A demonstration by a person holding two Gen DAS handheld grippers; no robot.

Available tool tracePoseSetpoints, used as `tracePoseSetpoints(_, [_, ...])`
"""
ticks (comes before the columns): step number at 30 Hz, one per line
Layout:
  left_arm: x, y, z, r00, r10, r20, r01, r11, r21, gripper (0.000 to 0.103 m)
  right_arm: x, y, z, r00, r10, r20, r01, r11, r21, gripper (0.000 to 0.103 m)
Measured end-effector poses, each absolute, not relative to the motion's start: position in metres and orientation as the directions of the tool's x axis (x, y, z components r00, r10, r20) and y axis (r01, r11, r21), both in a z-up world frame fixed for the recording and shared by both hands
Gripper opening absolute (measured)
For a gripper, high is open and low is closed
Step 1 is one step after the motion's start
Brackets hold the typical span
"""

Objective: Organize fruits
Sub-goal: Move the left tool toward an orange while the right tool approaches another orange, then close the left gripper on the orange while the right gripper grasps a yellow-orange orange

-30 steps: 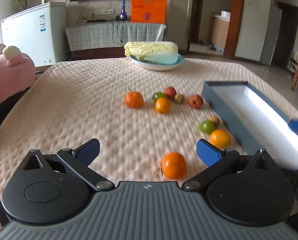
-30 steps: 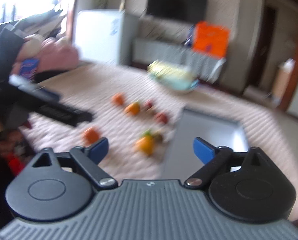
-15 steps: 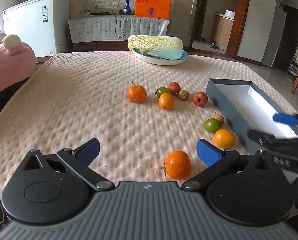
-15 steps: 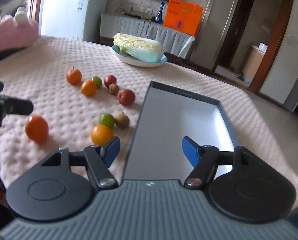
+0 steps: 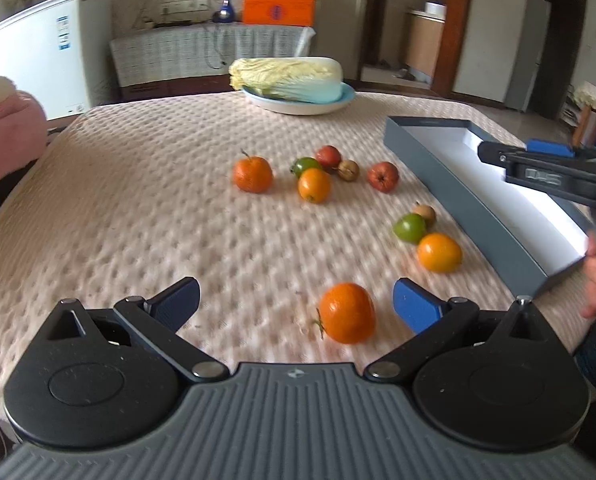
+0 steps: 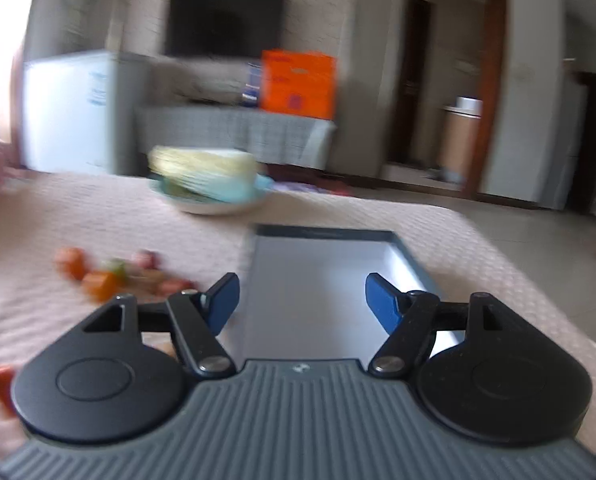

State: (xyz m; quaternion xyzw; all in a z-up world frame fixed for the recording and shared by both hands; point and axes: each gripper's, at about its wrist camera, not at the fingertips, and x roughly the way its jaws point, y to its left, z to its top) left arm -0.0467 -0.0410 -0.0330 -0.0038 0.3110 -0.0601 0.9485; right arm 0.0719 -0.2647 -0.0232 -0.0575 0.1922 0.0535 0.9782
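An orange tangerine (image 5: 347,312) lies between the fingers of my open left gripper (image 5: 296,306), nearer its right blue pad; nothing touches it. Further out are a yellow-orange fruit (image 5: 439,252), a green one (image 5: 409,228) and a small brown one (image 5: 425,211). A second cluster holds an orange (image 5: 252,174), red fruits (image 5: 383,176) and others. A grey box (image 5: 457,190) with a white inside stands on the right. My right gripper (image 6: 301,306) hovers open over that box (image 6: 317,280), empty; the blurred fruits (image 6: 98,276) lie to its left.
A plate with a napa cabbage (image 5: 288,78) stands at the table's far side. A pink plush (image 5: 6,128) sits past the left edge. A person's hand (image 5: 595,276) shows at the right edge. Bare pink tablecloth (image 5: 118,200) fills the left half.
My right gripper has tilted up and moved further over the box, its view now blurred. My left gripper has shifted slightly, and the near tangerine still lies between its fingers.
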Motion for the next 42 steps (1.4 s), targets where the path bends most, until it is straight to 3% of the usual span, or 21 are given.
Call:
tracePoseSetpoints(6, [-0.046, -0.038, -0.031, 0.771, -0.162, -0.616, 0.099, 0.986, -0.136, 0.103, 0.015, -0.250, -0.010, 0.844, 0.330, -0.424, -0.369, 0.930, -0.010, 0.072])
tracePoseSetpoints(12, [-0.050, -0.052, -0.033, 0.766, -0.184, -0.616, 0.160, 0.983, -0.094, 0.103, 0.020, -0.244, -0.023, 0.773, 0.358, -0.524, -0.414, 0.910, 0.011, 0.071])
tracePoseSetpoints(16, [-0.049, -0.053, -0.036, 0.760, -0.184, -0.624, 0.174, 0.982, -0.077, 0.102, 0.020, -0.250, -0.021, 0.773, 0.389, -0.502, -0.433, 0.901, 0.031, 0.058])
tracePoseSetpoints(20, [-0.047, -0.055, -0.037, 0.745, -0.199, -0.636, 0.191, 0.978, -0.082, 0.094, 0.020, -0.248, -0.021, 0.762, 0.417, -0.495, -0.453, 0.890, 0.052, 0.058])
tracePoseSetpoints(24, [-0.047, -0.061, -0.039, 0.739, -0.218, -0.637, 0.221, 0.972, -0.076, 0.084, 0.025, -0.239, -0.028, 0.747, 0.399, -0.532, -0.454, 0.891, 0.031, 0.058])
tracePoseSetpoints(26, [-0.045, -0.063, -0.040, 0.732, -0.229, -0.642, 0.232, 0.969, -0.082, 0.079, 0.028, -0.237, -0.029, 0.736, 0.387, -0.556, -0.451, 0.892, 0.025, 0.050])
tracePoseSetpoints(30, [-0.042, -0.063, -0.044, 0.710, -0.243, -0.661, 0.237, 0.966, -0.100, 0.064, 0.033, -0.234, -0.035, 0.738, 0.346, -0.580, -0.429, 0.903, -0.007, 0.046])
tracePoseSetpoints(42, [-0.032, -0.060, -0.050, 0.684, -0.253, -0.684, 0.226, 0.965, -0.131, 0.057, 0.050, -0.217, -0.049, 0.721, 0.263, -0.641, -0.383, 0.922, -0.052, 0.043])
